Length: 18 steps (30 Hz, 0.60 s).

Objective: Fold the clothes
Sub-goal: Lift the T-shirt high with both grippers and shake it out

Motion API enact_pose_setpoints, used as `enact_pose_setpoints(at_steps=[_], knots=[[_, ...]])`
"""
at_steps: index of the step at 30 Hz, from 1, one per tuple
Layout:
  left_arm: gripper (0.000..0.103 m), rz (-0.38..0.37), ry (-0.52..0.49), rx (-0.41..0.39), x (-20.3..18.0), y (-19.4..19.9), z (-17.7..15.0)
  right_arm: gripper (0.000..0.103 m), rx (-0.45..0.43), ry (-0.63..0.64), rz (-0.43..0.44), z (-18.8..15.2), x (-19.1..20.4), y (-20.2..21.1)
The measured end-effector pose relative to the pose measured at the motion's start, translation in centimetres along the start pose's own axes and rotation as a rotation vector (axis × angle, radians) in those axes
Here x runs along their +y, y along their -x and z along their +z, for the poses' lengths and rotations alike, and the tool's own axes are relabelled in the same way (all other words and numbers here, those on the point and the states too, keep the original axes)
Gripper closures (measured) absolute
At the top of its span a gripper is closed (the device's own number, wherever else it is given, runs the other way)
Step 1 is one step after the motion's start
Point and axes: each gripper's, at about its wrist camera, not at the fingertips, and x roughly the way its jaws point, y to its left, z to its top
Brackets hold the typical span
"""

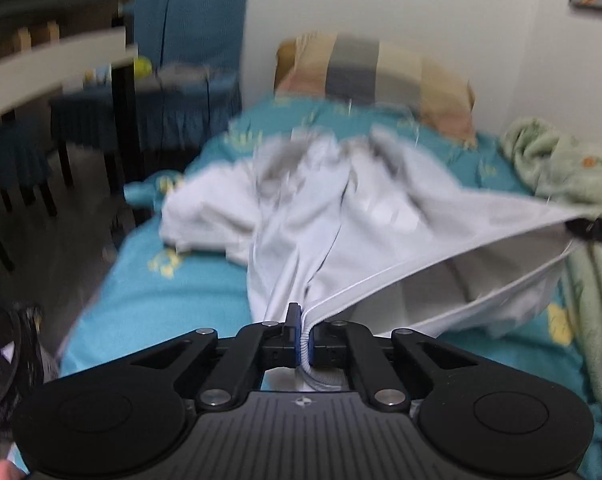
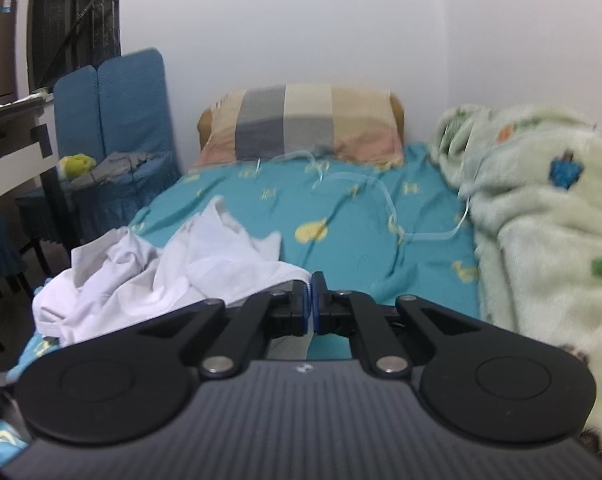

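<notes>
Two views are showing the same bed (image 2: 341,216), its teal sheet patterned with yellow shapes and running back to a white wall. Along the bed's right side a pale green fleece blanket (image 2: 541,220) is lying in a heap, and a striped pillow (image 2: 301,128) is leaning at the head. Off the left edge, blue-covered chairs (image 2: 113,120) are standing beside a table.

Spreading over the near left part of the sheet, the white garment (image 1: 333,216) is lying crumpled at its far end, while its near hem is being stretched in the air between the two tools. In the left wrist view that hem is running taut from the centre out to the right edge, blurred with motion.

Both grippers are closed. The left gripper (image 1: 304,332) is pinching a bunched fold of the white cloth between its blue pads. The right gripper (image 2: 311,300) is clamping a thin edge of the same garment, which is trailing away to its left.
</notes>
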Motion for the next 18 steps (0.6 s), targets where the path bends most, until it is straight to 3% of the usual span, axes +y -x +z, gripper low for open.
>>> enact_pose_setpoints(at_steps=[7, 14, 18], knots=[[0.100, -0.049, 0.053, -0.334, 0.5, 10.3, 8.2, 0.099, -0.241, -0.010, 0.027, 7.4, 1.2, 8.6], [0.100, -0.087, 0.058, -0.620, 0.5, 24.8, 19.2, 0.099, -0.477, -0.021, 0.099, 19.3, 2.4, 20.7], [0.100, -0.110, 0.013, -0.745, -0.2, 34.1, 23.3, 0.099, -0.601, -0.007, 0.125, 24.6, 2.4, 29.1]])
